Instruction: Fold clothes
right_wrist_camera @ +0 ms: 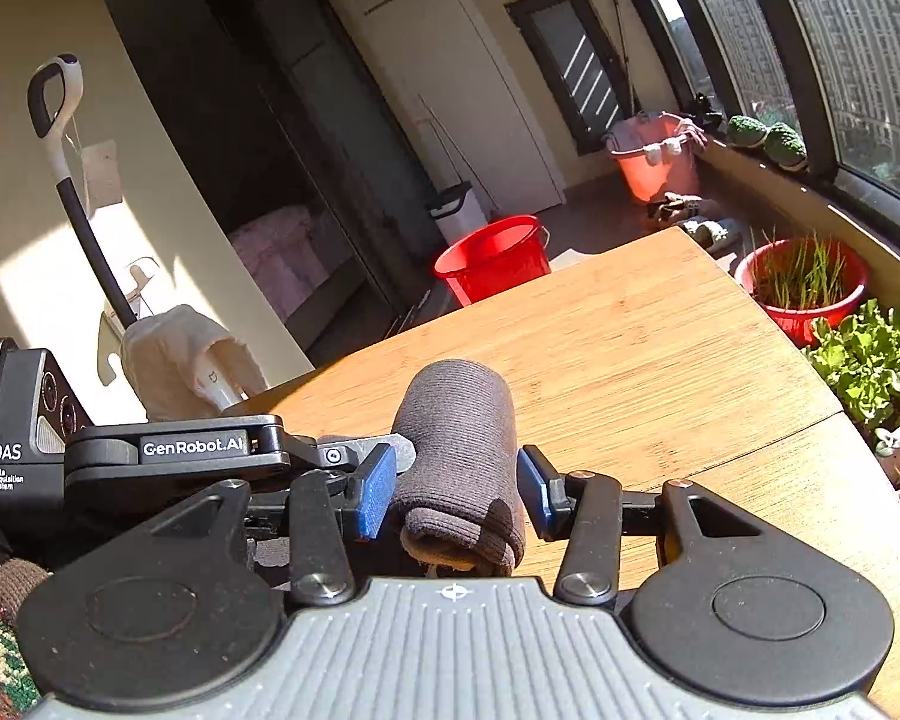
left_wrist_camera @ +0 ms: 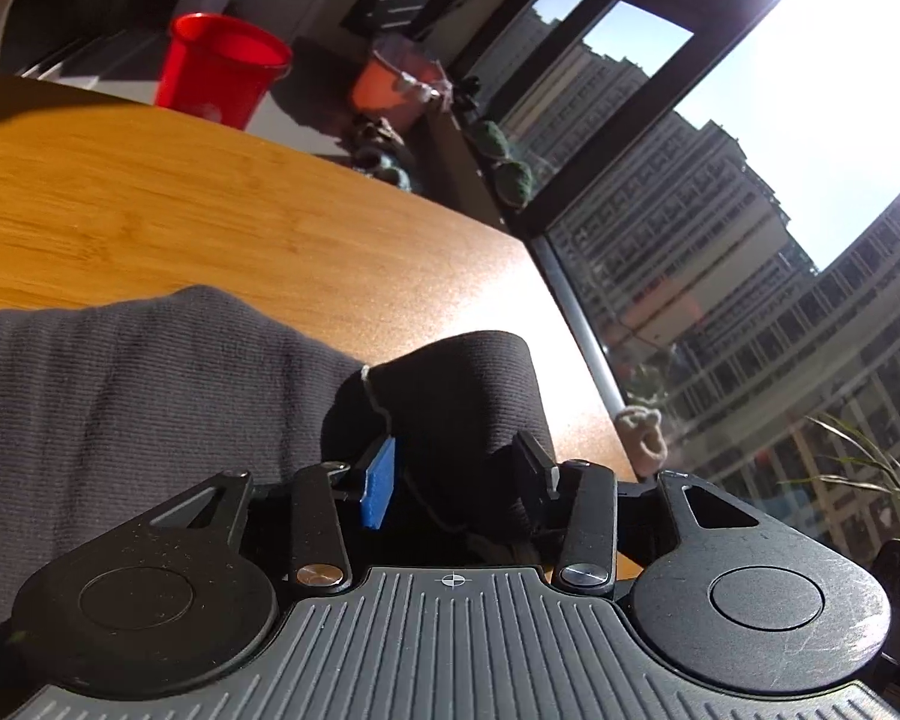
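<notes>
A dark grey ribbed knit garment (left_wrist_camera: 120, 408) lies on the wooden table (left_wrist_camera: 210, 210) and spreads to the left in the left wrist view. My left gripper (left_wrist_camera: 456, 480) is shut on a dark bunched fold of it that rises between the fingers. In the right wrist view a rolled end of the same grey garment (right_wrist_camera: 459, 420) sits between the blue pads (right_wrist_camera: 378, 492), and my right gripper (right_wrist_camera: 457, 492) is shut on it. The black body of the left gripper (right_wrist_camera: 198, 450) comes in from the left, with its tip against the roll.
A red bucket (right_wrist_camera: 492, 258) stands on the floor beyond the table's far edge, with a pink bucket (right_wrist_camera: 654, 162) by the window. A red pot of sprouts (right_wrist_camera: 804, 282) and leafy plants (right_wrist_camera: 870, 360) border the table (right_wrist_camera: 630, 348) on the right. A mop handle (right_wrist_camera: 60, 120) leans at left.
</notes>
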A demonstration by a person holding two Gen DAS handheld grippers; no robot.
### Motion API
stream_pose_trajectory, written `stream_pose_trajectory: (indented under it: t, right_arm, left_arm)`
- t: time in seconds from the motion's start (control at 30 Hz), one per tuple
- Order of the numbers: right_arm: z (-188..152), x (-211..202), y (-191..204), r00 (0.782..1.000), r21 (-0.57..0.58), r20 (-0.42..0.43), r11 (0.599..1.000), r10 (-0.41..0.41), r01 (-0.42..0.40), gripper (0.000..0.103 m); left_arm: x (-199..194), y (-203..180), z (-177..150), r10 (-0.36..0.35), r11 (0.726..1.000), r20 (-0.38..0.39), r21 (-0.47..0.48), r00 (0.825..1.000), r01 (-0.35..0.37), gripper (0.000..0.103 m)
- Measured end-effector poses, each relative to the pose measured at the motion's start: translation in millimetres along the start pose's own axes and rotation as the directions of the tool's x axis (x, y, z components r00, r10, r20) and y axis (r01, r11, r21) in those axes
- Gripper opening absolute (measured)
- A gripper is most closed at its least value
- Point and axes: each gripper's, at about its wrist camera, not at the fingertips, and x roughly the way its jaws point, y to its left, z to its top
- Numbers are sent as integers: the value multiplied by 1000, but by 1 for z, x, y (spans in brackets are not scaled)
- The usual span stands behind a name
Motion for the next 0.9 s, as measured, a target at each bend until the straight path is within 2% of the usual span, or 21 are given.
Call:
stream_pose_trajectory:
  t: [0.1, 0.13, 0.2, 0.3, 0.37, 0.4, 0.5, 0.57, 0.63, 0.7, 0.77, 0.9]
  right_arm:
    - [-5, 13, -21, 996, 81, -83, 996, 45, -38, 54]
    - [-9, 12, -18, 993, 49, -103, 998, 49, -44, 54]
    - [-16, 13, 3, 994, -87, -110, 996, -3, -7, 54]
    - [-35, 14, 45, 992, -274, -87, 959, -96, 69, 54]
    - [-40, 15, 60, 991, -343, -51, 934, -121, 96, 55]
    - [-40, 15, 62, 992, -341, -46, 935, -115, 92, 56]
    - [-37, 10, 48, 996, -245, -69, 969, -59, 40, 64]
    - [-36, 10, 29, 996, -137, -89, 991, -11, -2, 69]
    - [-34, 10, 17, 995, -52, -90, 998, 39, -43, 69]
    - [-31, 10, 9, 992, 12, -96, 997, 81, -80, 54]
    - [-31, 7, 4, 992, 37, -91, 996, 89, -86, 46]
    - [-29, -4, -4, 991, 56, -89, 994, 98, -94, 42]
  left_arm:
    - [-10, 5, 1, 26, 1000, 15, -2, 1000, -26, 47]
    - [-17, 6, 3, 35, 999, 32, 10, 999, -35, 43]
    - [-30, 5, 6, 39, 999, 70, 34, 997, -41, 43]
    - [-41, -1, 12, 19, 998, 99, 60, 995, -25, 44]
    - [-39, -6, 11, 42, 995, 94, 89, 995, -50, 44]
    - [-35, -6, 10, 68, 992, 89, 104, 994, -78, 44]
    - [-23, -3, 5, 137, 980, 89, 134, 987, -148, 49]
    - [-21, 0, 6, 136, 981, 94, 127, 986, -148, 54]
    - [-22, -1, 5, 134, 980, 96, 132, 986, -146, 55]
    - [-23, -3, 5, 138, 978, 100, 145, 985, -151, 55]
    - [-24, -7, 5, 142, 975, 104, 154, 984, -157, 55]
    - [-30, -16, 1, 138, 970, 108, 185, 984, -156, 57]
